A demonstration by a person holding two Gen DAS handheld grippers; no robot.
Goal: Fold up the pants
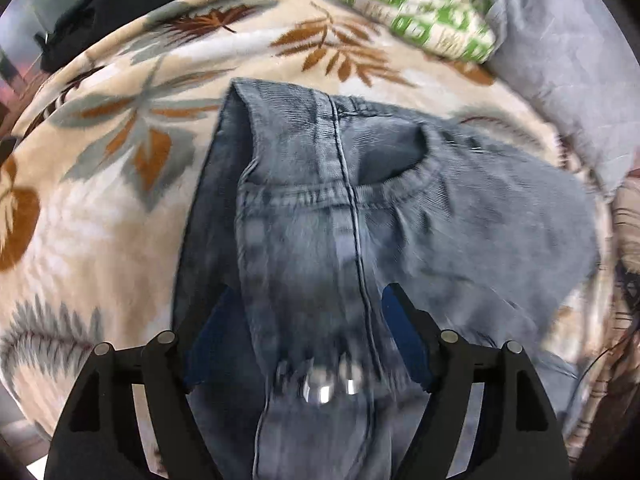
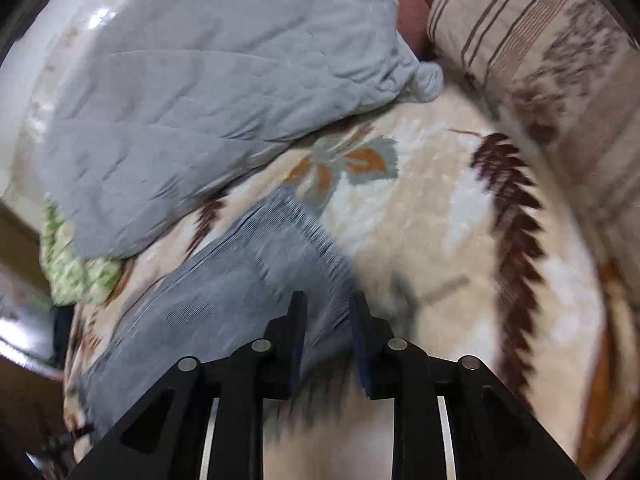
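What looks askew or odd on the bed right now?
The jeans lie bunched, not flat: the waistband curls open and one side flap stands up. Left gripper straddles them, jaws wide. Nothing looks spilled or torn.

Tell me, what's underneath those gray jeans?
The jeans lie on a cream blanket with a leaf print, which shows all around them. Whatever is under the jeans themselves is covered.

Your right wrist view was smeared with motion blur, so the pants (image 2: 240, 280) edge between the right gripper (image 2: 326, 300) fingers was mush; couldn't tell whether you'd pinched it. In the left view, the jeans ran off the bottom edge, button blurred.
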